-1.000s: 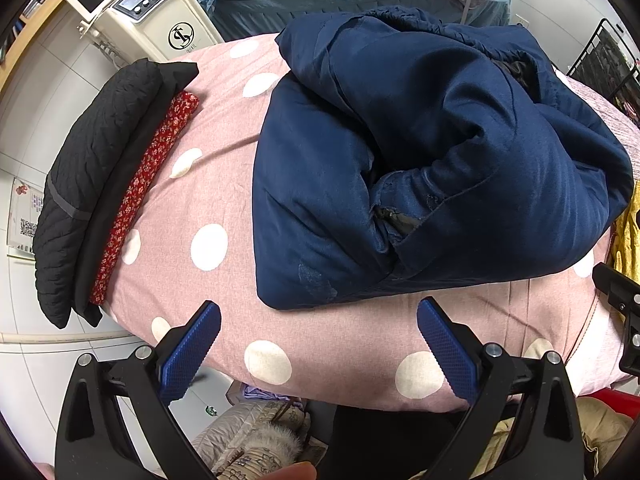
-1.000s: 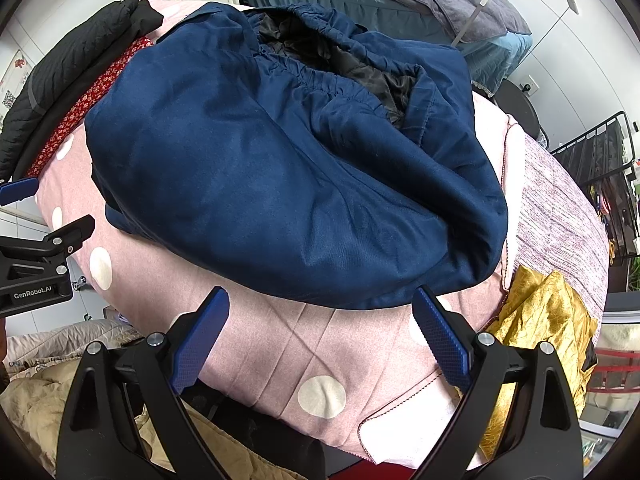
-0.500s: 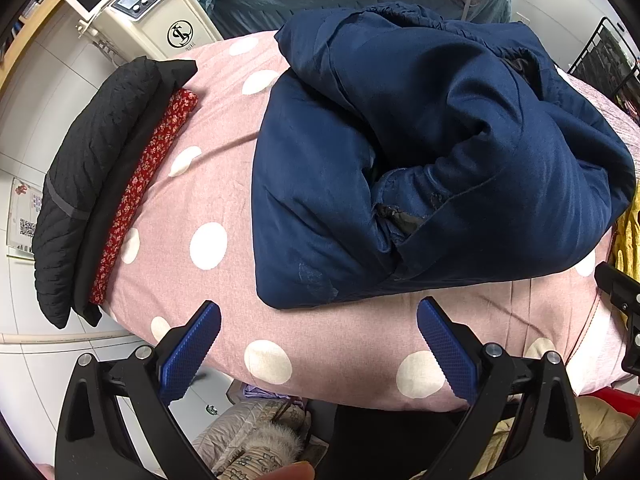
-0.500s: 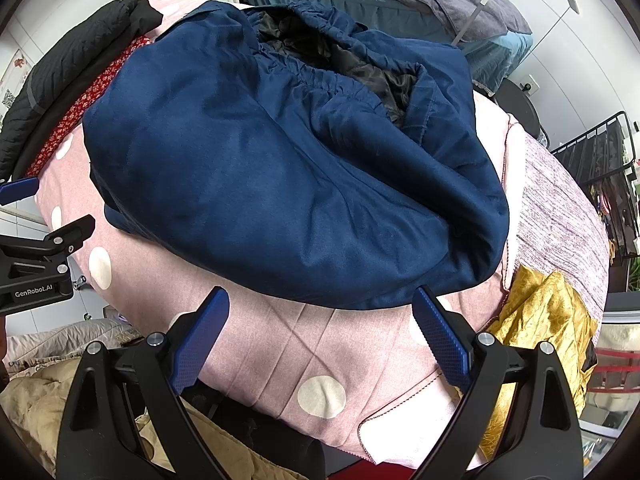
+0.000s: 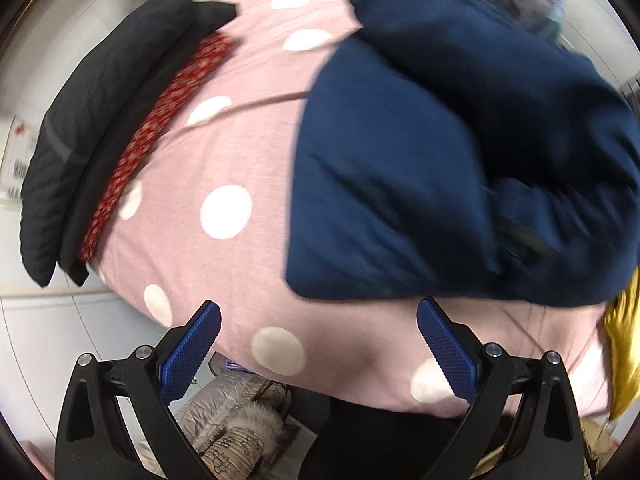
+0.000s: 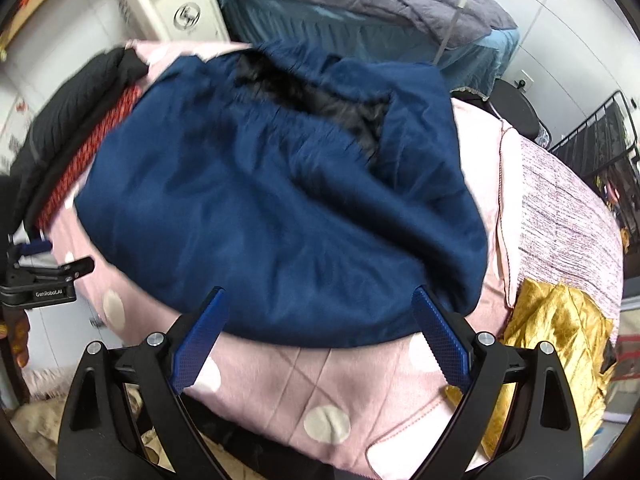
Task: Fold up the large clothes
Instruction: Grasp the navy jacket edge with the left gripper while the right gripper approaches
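The jacket (image 5: 460,152), dark blue and bulky, is lying in a loose bundle on a pink bedspread (image 5: 240,152) with white dots, filling the right half of the left wrist view and the middle of the right wrist view (image 6: 280,200). Both views are blurred.

Starting at the left of the left wrist view, a black folded garment (image 5: 92,120) is lying along the far edge of the bedspread, with a strip of red patterned cloth (image 5: 160,120) lying against its inner side. Bare pink cover is separating these from the jacket. Low in the view, the left gripper (image 5: 318,322) is hovering with its blue fingers (image 5: 192,350) spread wide and nothing between them, just in front of the jacket's near edge, over the pink cover. At the far right edge a piece of yellow cloth (image 5: 624,340) is showing beside the jacket.

In the right wrist view, the left gripper's black body (image 6: 40,280) is appearing at the left edge, beside the bedspread (image 6: 320,376). The black garment (image 6: 72,108) and red cloth (image 6: 92,152) are lying behind it, and the jacket seems to be overlapping the red cloth. The jacket's black lining (image 6: 316,100) is showing at its far side. The right gripper (image 6: 318,312) is hanging open too, empty, its blue fingers (image 6: 440,344) straddling the jacket's near hem. To the right, yellow shiny cloth (image 6: 552,328) is sitting crumpled at the bedspread's corner.
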### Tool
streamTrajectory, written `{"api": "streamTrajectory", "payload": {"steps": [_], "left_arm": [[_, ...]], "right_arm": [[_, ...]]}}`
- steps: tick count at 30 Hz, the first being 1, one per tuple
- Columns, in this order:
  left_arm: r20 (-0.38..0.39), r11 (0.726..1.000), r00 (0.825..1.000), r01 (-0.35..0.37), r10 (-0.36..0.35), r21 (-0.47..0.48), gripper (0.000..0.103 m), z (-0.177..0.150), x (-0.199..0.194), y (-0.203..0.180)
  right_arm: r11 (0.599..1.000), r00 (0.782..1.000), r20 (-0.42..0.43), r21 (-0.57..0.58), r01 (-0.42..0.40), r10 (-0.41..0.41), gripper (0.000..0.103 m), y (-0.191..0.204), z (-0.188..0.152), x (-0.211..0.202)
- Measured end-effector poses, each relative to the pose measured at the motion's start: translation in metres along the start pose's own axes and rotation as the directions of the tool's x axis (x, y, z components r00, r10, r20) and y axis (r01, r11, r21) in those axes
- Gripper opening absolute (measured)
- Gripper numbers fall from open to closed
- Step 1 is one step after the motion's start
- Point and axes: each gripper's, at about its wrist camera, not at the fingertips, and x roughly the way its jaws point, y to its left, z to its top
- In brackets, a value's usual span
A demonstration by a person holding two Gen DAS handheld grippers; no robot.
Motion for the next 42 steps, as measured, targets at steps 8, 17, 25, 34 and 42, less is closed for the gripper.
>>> {"api": "streamTrajectory", "payload": {"steps": [8, 17, 25, 34, 42], "left_arm": [[0.013, 0.962, 0.982, 0.186, -0.188, -0.2, 0.097, 0.064, 0.024, 0.06], [-0.099, 0.881, 0.876, 0.47, -0.472, -0.042, 0.096, 0.171, 0.082, -0.017], [-0.078, 0.933, 0.975, 0.223, -0.209, 0.281, 0.051, 0.153, 0.094, -0.137], [-0.047, 0.764, 0.951, 0.275, -0.306, 0.584, 0.013, -0.005, 0.036, -0.211], [-0.082, 0.801, 0.934, 0.342, -0.349, 0.491, 0.012, -0.038, 0.051, -0.175]], "right_arm": [[0.993, 0.995, 0.058, 0.08, -0.084, 0.079, 0.091, -0.012, 0.058, -0.005], [0.991, 0.997, 0.031, 0.113, -0.078, 0.075, 0.091, 0.004, 0.059, 0.003], [0.967, 0.999, 0.034, 0.254, 0.004, -0.013, 0.091, -0.038, 0.034, -0.008], [0.97, 0.989, 0.138, 0.243, 0.025, -0.06, 0.091, -0.059, 0.06, -0.037], [0.987, 0.986, 0.114, -0.121, -0.11, 0.124, 0.091, 0.041, 0.14, -0.016]]}}
